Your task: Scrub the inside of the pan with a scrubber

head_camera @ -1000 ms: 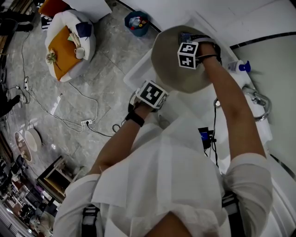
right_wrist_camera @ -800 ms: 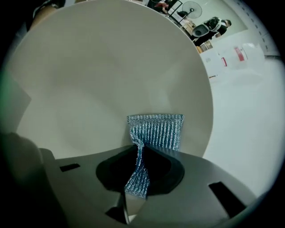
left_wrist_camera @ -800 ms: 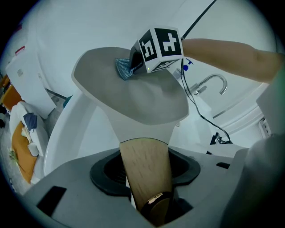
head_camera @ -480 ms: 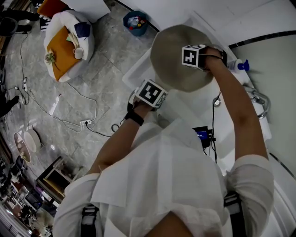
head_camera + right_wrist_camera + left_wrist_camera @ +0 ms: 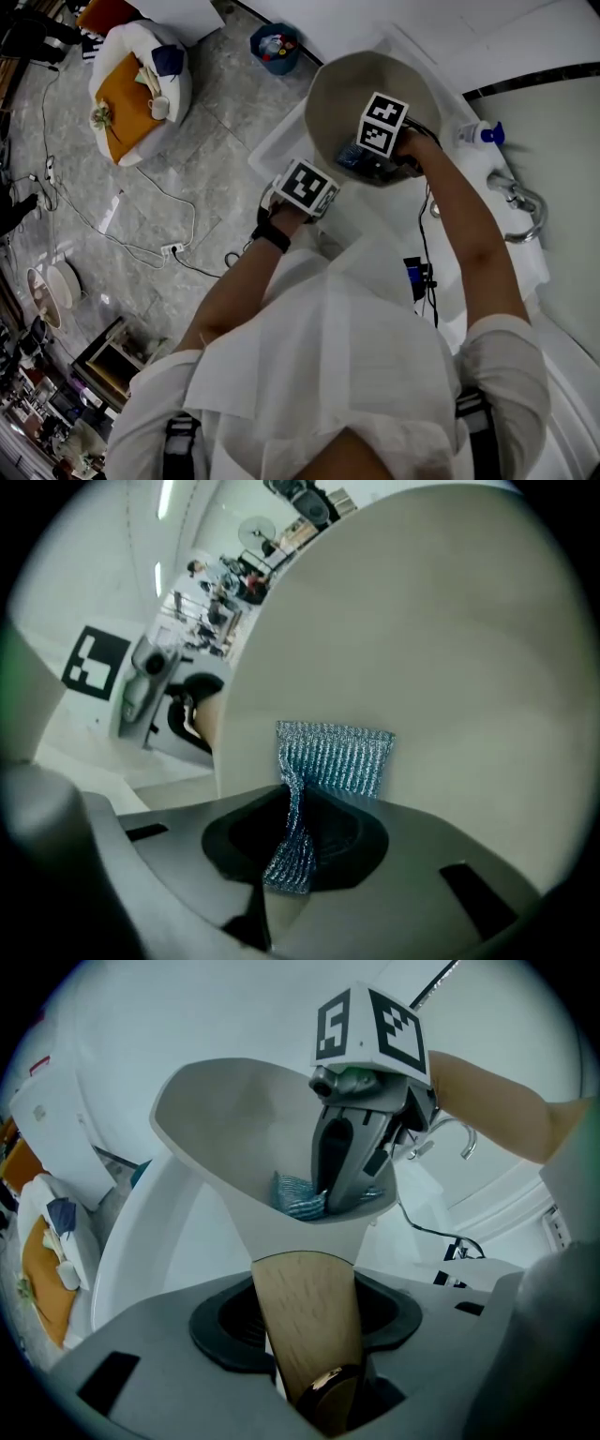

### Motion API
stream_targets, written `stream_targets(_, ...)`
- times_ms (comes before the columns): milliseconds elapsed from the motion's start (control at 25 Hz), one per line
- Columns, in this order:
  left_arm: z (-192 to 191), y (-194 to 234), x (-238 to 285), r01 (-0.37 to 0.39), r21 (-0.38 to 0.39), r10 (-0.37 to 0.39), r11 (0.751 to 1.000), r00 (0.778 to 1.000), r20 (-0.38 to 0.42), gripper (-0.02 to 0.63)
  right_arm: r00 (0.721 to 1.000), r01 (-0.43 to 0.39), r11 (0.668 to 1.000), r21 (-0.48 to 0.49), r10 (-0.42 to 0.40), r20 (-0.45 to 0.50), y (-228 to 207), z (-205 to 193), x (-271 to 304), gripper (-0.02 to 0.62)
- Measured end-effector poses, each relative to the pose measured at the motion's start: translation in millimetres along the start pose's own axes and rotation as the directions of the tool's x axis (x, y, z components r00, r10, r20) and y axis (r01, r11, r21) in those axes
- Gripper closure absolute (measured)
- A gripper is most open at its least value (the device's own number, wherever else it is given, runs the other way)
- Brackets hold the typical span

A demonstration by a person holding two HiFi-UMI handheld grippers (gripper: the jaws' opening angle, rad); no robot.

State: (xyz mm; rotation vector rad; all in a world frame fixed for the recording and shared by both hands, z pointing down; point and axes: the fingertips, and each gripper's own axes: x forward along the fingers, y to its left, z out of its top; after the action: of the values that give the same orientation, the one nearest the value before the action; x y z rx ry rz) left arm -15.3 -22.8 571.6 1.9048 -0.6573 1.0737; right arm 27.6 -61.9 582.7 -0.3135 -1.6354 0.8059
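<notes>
I hold a beige pan tilted over the sink. My left gripper is shut on its wooden handle, which runs up between the jaws in the left gripper view. My right gripper reaches into the pan and is shut on a blue-silver mesh scrubber. The scrubber's free end lies flat against the pan's inner wall. In the left gripper view, the scrubber sits low in the pan under the right gripper.
A white sink basin lies below the pan, with a tap and a blue-capped bottle at its right. On the stone floor to the left are a blue bin, a cushioned seat and cables.
My right gripper has swept with the scrubber from the pan's far side back toward its near, lower part. The pan has tipped slightly. My left gripper has stayed in place on the handle.
</notes>
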Motion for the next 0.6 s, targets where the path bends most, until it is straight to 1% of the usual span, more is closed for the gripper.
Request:
stream_targets(40,-1,0,0,0.002,0.001,-0.002,1.0,1.0,-0.006,0.376,0.996,-0.027,1.0,0.01,0.026,0.086,3,17,0,0.549)
stream_targets(80,-1,1,0,0.004,0.003,-0.004,1.0,1.0,-0.012,0.376,0.983,-0.048,0.999,0.021,0.043,0.178,4,35,-1,0.549)
stream_targets(120,-2,1,0,0.005,0.006,-0.005,1.0,1.0,-0.018,0.376,0.96,-0.063,0.997,0.037,0.05,0.274,3,53,-4,0.549)
stream_targets(160,-3,2,0,0.007,0.009,-0.007,1.0,1.0,-0.025,0.376,0.928,-0.073,0.996,0.059,0.046,0.371,-1,71,-9,0.549)
stream_targets(200,-4,2,-1,0.009,0.01,-0.009,1.0,1.0,-0.03,0.376,0.885,-0.08,0.993,0.088,0.03,0.465,-6,88,-16,0.549)
stream_targets(240,-5,2,-1,0.011,0.011,-0.011,1.0,0.999,-0.033,0.376,0.832,-0.087,0.988,0.127,0.002,0.554,-14,103,-25,0.549)
stream_targets(280,-5,3,-2,0.012,0.011,-0.012,1.0,0.999,-0.034,0.376,0.774,-0.094,0.981,0.171,-0.036,0.632,-23,116,-36,0.549)
stream_targets(360,-5,3,-3,0.014,0.014,-0.014,1.0,0.999,-0.034,0.376,0.66,-0.104,0.959,0.264,-0.132,0.74,-43,135,-57,0.549)
stream_targets(440,-6,3,-4,0.017,0.017,-0.016,1.0,0.999,-0.036,0.376,0.55,-0.109,0.926,0.362,-0.247,0.798,-66,142,-79,0.549)
stream_targets(480,-7,3,-4,0.017,0.018,-0.016,1.0,0.999,-0.036,0.376,0.492,-0.119,0.902,0.416,-0.31,0.814,-79,142,-91,0.549)
stream_targets(520,-6,3,-3,0.017,0.018,-0.017,1.0,0.999,-0.035,0.376,0.434,-0.135,0.873,0.469,-0.373,0.82,-92,141,-103,0.549)
stream_targets(560,-6,2,-3,0.017,0.017,-0.017,1.0,0.999,-0.032,0.376,0.383,-0.152,0.842,0.517,-0.432,0.816,-105,137,-115,0.549)
stream_targets(600,-5,2,-3,0.017,0.016,-0.016,1.0,0.999,-0.028,0.376,0.34,-0.165,0.813,0.558,-0.484,0.806,-116,132,-126,0.549)
